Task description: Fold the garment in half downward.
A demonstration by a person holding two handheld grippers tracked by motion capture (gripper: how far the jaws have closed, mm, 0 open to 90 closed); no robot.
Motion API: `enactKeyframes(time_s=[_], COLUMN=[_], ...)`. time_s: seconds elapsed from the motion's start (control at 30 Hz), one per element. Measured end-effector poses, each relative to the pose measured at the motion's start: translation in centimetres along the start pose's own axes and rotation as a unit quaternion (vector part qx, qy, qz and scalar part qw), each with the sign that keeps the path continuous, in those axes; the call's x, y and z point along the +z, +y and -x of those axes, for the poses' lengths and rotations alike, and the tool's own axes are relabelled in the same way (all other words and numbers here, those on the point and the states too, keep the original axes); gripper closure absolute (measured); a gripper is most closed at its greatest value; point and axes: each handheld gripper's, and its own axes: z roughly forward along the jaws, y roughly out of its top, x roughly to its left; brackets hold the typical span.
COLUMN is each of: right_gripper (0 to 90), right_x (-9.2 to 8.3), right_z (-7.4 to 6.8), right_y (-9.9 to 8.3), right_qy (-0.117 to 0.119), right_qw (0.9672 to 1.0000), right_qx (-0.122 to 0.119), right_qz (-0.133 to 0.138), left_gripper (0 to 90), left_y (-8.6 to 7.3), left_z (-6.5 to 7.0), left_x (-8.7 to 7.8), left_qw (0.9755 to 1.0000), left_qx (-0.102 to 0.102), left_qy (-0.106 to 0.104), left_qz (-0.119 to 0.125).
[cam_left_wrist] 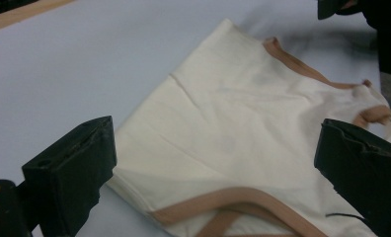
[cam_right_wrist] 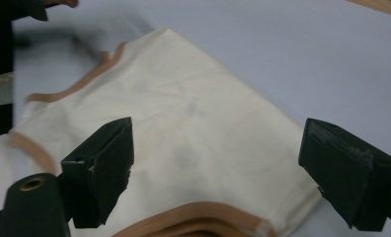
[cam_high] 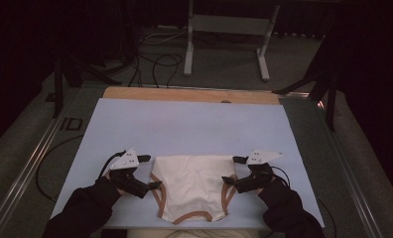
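1. While both hands hover low at the near edge, a cream garment (cam_high: 192,186) with tan trim lies flat on the pale blue table (cam_high: 184,126), near its near side.
2. At the garment's left edge, the left tool (cam_high: 152,173) has its jaws apart, gripping nothing.
3. At its right edge, the right tool (cam_high: 231,171) likewise stands open and empty.
4. Cloth lies below each pair of jaws.

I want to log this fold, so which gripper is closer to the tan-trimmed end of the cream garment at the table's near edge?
Roughly equal, neither clearly nearer. The left gripper flanks the cream garment on its left side, the right gripper on its right, both open, off the cloth.
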Motion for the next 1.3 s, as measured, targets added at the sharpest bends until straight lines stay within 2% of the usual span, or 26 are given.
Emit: enactKeyframes(time_s=[0.03,0.17,0.27,0.43,0.53,0.57,0.63,0.73,0.8,0.83,0.87,0.93,1.07,1.13,1.23,1.3], right_gripper=[13.7,13.7,13.7,13.7,13.7,13.8,13.8,13.6,13.0,12.3,12.5,12.8,15.8,21.0,27.4,29.1], right_x=[0.2,1.0,1.4,2.1,2.4,2.5,2.8,3.1,3.3,3.4,3.5,3.7,4.2,4.3,4.5,4.6], right_z=[0.3,1.5,2.2,3.4,3.9,4.0,4.6,5.0,5.2,5.3,5.4,5.7,6.1,6.3,6.7,6.9], right_y=[0.1,0.6,0.7,0.6,0.5,0.5,0.4,0.4,0.4,0.4,0.4,0.3,0.0,-0.1,-0.3,-0.5], right_qy=[0.000,-0.012,-0.017,-0.023,-0.024,-0.025,-0.027,-0.027,-0.025,-0.027,-0.030,-0.030,-0.034,-0.036,-0.035,-0.035], right_qw=[1.0000,0.9998,0.9997,0.9994,0.9991,0.9990,0.9987,0.9985,0.9985,0.9984,0.9983,0.9979,0.9968,0.9959,0.9952,0.9947], right_qx=[0.005,0.001,0.004,0.012,0.019,0.022,0.030,0.035,0.041,0.041,0.038,0.043,0.054,0.063,0.064,0.064], right_qz=[-0.004,-0.013,-0.018,-0.024,-0.027,-0.029,-0.032,-0.031,-0.028,-0.029,-0.033,-0.037,-0.048,-0.054,-0.065,-0.073], left_gripper=[4.1,5.3,5.7,5.6,5.9,5.9,6.1,6.1,6.6,7.5,9.3,16.0,19.6,25.5,36.4,44.0], left_y=[0.1,0.4,0.6,0.7,0.7,0.6,0.5,0.3,0.2,0.1,0.1,-0.1,-0.2,-0.3,-0.4,-0.6], left_z=[-0.3,-1.2,-1.9,-3.3,-3.8,-4.2,-4.7,-5.4,-5.7,-5.8,-6.0,-6.3,-6.8,-6.9,-7.2,-7.5], left_x=[0.1,0.6,0.9,1.6,2.1,2.5,2.9,3.3,3.6,3.7,3.8,4.1,4.7,4.9,5.2,5.3], left_qw=[1.0000,0.9998,0.9995,0.9991,0.9990,0.9982,0.9975,0.9955,0.9940,0.9938,0.9931,0.9924,0.9916,0.9906,0.9898,0.9885], left_qx=[0.000,-0.005,-0.009,-0.028,-0.032,-0.046,-0.059,-0.088,-0.098,-0.095,-0.097,-0.103,-0.108,-0.112,-0.116,-0.126], left_qy=[0.008,0.019,0.029,0.031,0.032,0.035,0.034,0.024,0.029,0.034,0.040,0.041,0.032,0.038,0.031,0.024], left_qz=[-0.001,0.006,0.000,-0.006,-0.010,-0.015,-0.018,-0.027,-0.039,-0.046,-0.051,-0.054,-0.063,-0.069,-0.077,-0.080])
